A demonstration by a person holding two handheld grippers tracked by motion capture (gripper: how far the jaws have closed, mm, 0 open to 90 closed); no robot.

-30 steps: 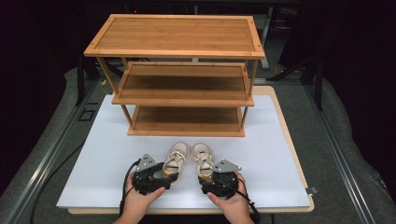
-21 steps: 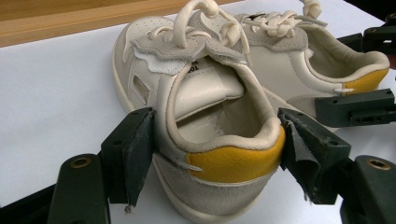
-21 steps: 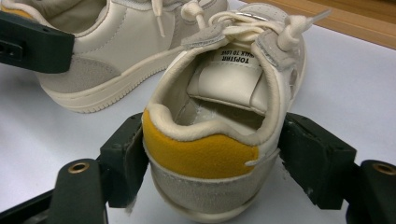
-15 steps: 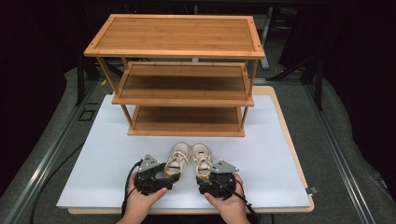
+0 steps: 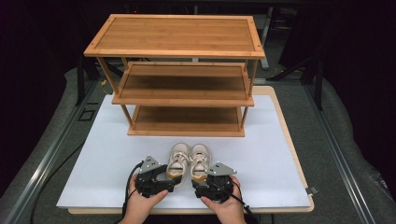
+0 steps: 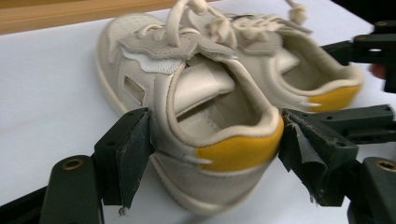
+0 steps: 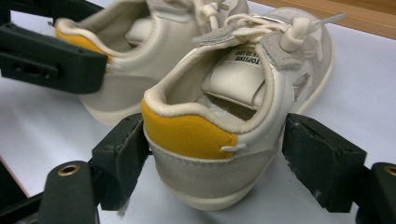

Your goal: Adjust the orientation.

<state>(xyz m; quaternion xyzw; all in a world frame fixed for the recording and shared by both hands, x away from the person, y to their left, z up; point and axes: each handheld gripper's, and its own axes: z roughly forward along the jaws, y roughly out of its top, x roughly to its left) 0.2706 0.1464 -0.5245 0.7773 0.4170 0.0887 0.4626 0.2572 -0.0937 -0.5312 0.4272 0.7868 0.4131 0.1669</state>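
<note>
My left tongs (image 6: 215, 154) clamp the yellow heel of the left shoe (image 5: 178, 160), both jaws pressed on its sides. My right tongs (image 7: 212, 154) sit around the right shoe (image 5: 200, 161) heel, the left jaw touching, the other just off; I cannot tell if they grip. Both shoes rest on the white counter (image 5: 93, 172) at six o'clock of the wooden shelf rack (image 5: 175, 35), toes toward it.
</note>
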